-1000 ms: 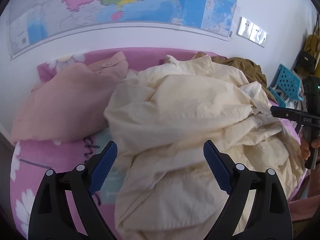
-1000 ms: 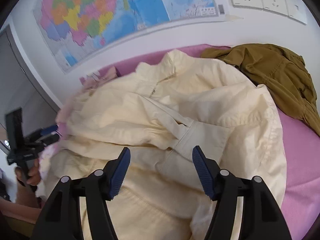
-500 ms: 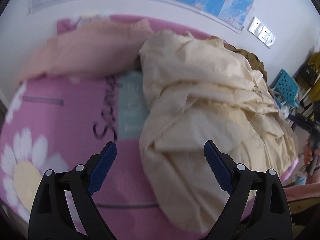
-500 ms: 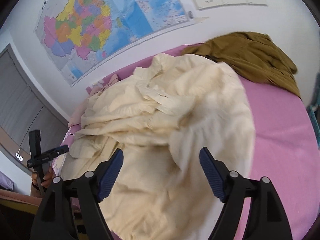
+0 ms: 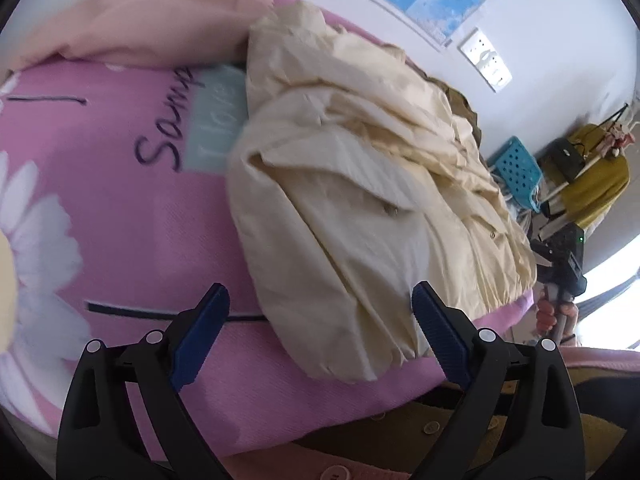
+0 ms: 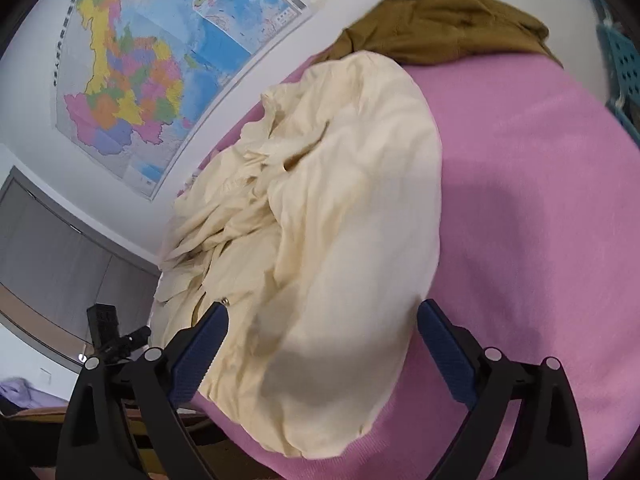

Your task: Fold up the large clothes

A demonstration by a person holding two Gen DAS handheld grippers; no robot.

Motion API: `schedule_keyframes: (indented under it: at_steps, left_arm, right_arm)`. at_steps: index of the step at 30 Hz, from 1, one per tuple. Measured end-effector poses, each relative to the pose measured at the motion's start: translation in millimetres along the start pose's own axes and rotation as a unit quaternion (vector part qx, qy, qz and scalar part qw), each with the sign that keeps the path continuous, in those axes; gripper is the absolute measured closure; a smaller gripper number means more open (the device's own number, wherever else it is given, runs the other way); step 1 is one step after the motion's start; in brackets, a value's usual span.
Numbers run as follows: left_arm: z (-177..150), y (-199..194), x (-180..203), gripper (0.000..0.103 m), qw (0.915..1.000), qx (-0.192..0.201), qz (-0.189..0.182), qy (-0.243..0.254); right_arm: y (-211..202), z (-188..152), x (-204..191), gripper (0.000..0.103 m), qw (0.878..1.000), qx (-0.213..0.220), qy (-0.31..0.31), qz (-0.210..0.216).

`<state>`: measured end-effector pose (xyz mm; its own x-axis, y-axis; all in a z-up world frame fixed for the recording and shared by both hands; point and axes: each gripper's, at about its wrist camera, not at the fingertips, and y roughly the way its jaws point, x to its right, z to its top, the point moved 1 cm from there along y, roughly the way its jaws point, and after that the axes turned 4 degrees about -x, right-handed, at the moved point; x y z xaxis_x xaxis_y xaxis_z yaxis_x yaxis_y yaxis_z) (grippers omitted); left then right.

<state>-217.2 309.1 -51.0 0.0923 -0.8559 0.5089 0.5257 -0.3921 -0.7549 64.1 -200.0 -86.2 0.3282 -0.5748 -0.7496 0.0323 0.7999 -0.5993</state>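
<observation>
Pink bedspread (image 5: 120, 208) with big white daisies and some script lettering fills the left half of the left wrist view; a white wall with a colourful map (image 6: 132, 80) takes the upper left of the right wrist view, sockets up top.

Task item is the cream shirt (image 5: 360, 200), lying in a rumpled heap across the centre of both views, its near edge hanging close to the front of the bed; looks like light woven cotton, soft and creased, with a flap and a couple of small buttons showing right of centre in the left view.

Left gripper (image 5: 320, 336) has its jaws wide apart with nothing in them, hovering at the bottom of the frame over the heap's near-left edge; right gripper (image 6: 320, 350) is also spread and empty, just over the near-right bulge (image 6: 340, 280) of the shirt.

My read: still the sorting-out stage, no fold made yet; next move probably needs each gripper to find a real corner or hem and pull the thing flat, tricky since the edges are buried in wrinkles.

Also around: a peach garment (image 5: 140, 28) upper left, an olive-brown one (image 6: 440, 24) upper right, a teal plastic stool (image 5: 516, 172) at the right.
</observation>
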Motion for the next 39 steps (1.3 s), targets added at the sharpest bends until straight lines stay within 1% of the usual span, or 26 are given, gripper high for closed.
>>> schedule_keyframes:
  at_steps: [2, 3, 4, 6, 7, 8, 9, 10, 12, 13, 15, 18, 20, 21, 24, 26, 27, 28, 29, 30, 31, 32, 33, 35, 37, 39]
  left_arm:
    - [-3, 3, 5, 0.006, 0.9999, 0.003, -0.01, 0.008]
    - [-4, 5, 7, 0.005, 0.9997, 0.001, -0.023, 0.008]
    - [-4, 6, 9, 0.005, 0.9995, 0.0, -0.029, 0.007]
    - [-3, 10, 14, 0.005, 0.9995, -0.003, -0.027, 0.014]
    - [-3, 12, 18, 0.005, 0.9995, -0.005, -0.024, 0.018]
    - [-2, 14, 20, 0.005, 0.9995, -0.006, -0.025, 0.02]
    - [-2, 17, 23, 0.005, 0.9992, -0.009, -0.033, 0.022]
    - [-1, 19, 23, 0.005, 0.9992, -0.009, -0.031, 0.023]
    - [-1, 20, 25, 0.005, 0.9992, -0.005, -0.027, 0.029]
    - [-1, 21, 26, 0.005, 0.9992, -0.003, -0.027, 0.031]
    - [0, 22, 25, 0.005, 0.999, -0.001, -0.031, 0.032]
    - [2, 23, 24, 0.005, 0.9985, -0.003, -0.047, 0.026]
    - [2, 25, 27, 0.005, 0.998, -0.005, -0.057, 0.027]
    - [2, 27, 30, 0.005, 0.9973, -0.008, -0.067, 0.027]
    - [2, 34, 39, 0.005, 0.9974, -0.008, -0.064, 0.033]
    - [4, 35, 37, 0.006, 0.9973, -0.002, -0.069, 0.024]
    - [5, 34, 35, 0.009, 0.9973, 0.001, -0.071, 0.017]
    - [7, 34, 31, 0.016, 0.9975, 0.004, -0.071, 0.003]
    - [9, 34, 28, 0.019, 0.9978, 0.005, -0.066, -0.007]
    - [10, 34, 28, 0.025, 0.9982, 0.007, -0.059, -0.01]
    - [11, 34, 29, 0.03, 0.9989, 0.007, -0.045, -0.009]
    - [11, 35, 30, 0.03, 0.9994, 0.007, -0.035, -0.005]
    - [11, 36, 35, 0.03, 0.9998, 0.008, -0.018, 0.002]
    - [11, 37, 41, 0.031, 0.9999, 0.007, 0.012, 0.009]
    - [11, 38, 47, 0.029, 0.9988, 0.007, 0.045, 0.018]
    - [11, 39, 51, 0.029, 0.9975, 0.006, 0.066, 0.025]
  right_arm:
    - [3, -3, 1, 0.01, 1.0, -0.011, 0.0, 0.01]
    - [4, -5, 0, 0.01, 1.0, -0.013, -0.002, 0.006]
    - [2, -5, -3, 0.01, 1.0, -0.009, -0.009, -0.004]
    - [-10, -1, -9, 0.01, 0.999, 0.025, -0.021, -0.043]
    - [-19, 4, -15, 0.01, 0.998, 0.044, -0.03, -0.046]
    - [-25, 7, -21, 0.01, 0.997, 0.055, -0.037, -0.041]
    - [-29, 10, -30, 0.01, 0.996, 0.057, -0.054, -0.039]
    - [-28, 13, -34, 0.01, 0.995, 0.053, -0.066, -0.048]
    - [-23, 15, -38, 0.009, 0.993, 0.051, -0.077, -0.078]
    - [-18, 16, -31, 0.007, 0.994, 0.038, -0.069, -0.073]
    - [-7, 14, -17, 0.007, 0.997, 0.014, -0.043, -0.056]
    - [10, 3, -1, 0.007, 0.999, -0.014, -0.017, -0.028]
    - [9, -1, -2, 0.005, 1.0, -0.006, -0.02, -0.01]
    - [10, -3, -3, 0.005, 1.0, -0.009, -0.018, -0.001]
    - [13, -7, -8, 0.005, 0.999, -0.019, -0.021, 0.03]
    - [20, -11, -16, 0.006, 0.998, -0.03, -0.038, 0.04]
    - [22, -12, -20, 0.008, 0.997, -0.034, -0.041, 0.053]
    - [25, -13, -23, 0.008, 0.997, -0.033, -0.044, 0.057]
    - [27, -12, -25, 0.009, 0.997, -0.032, -0.045, 0.056]
    - [28, -12, -26, 0.009, 0.997, -0.031, -0.046, 0.058]
    - [30, -12, -27, 0.013, 0.997, -0.027, -0.044, 0.06]
    - [31, -11, -28, 0.018, 0.997, -0.025, -0.04, 0.062]
    - [32, -12, -28, 0.019, 0.997, -0.025, -0.039, 0.062]
    - [33, -13, -29, 0.027, 0.997, -0.022, -0.042, 0.053]
    - [33, -15, -28, 0.031, 0.997, -0.02, -0.043, 0.053]
    - [32, -15, -25, 0.031, 0.997, -0.018, -0.035, 0.061]
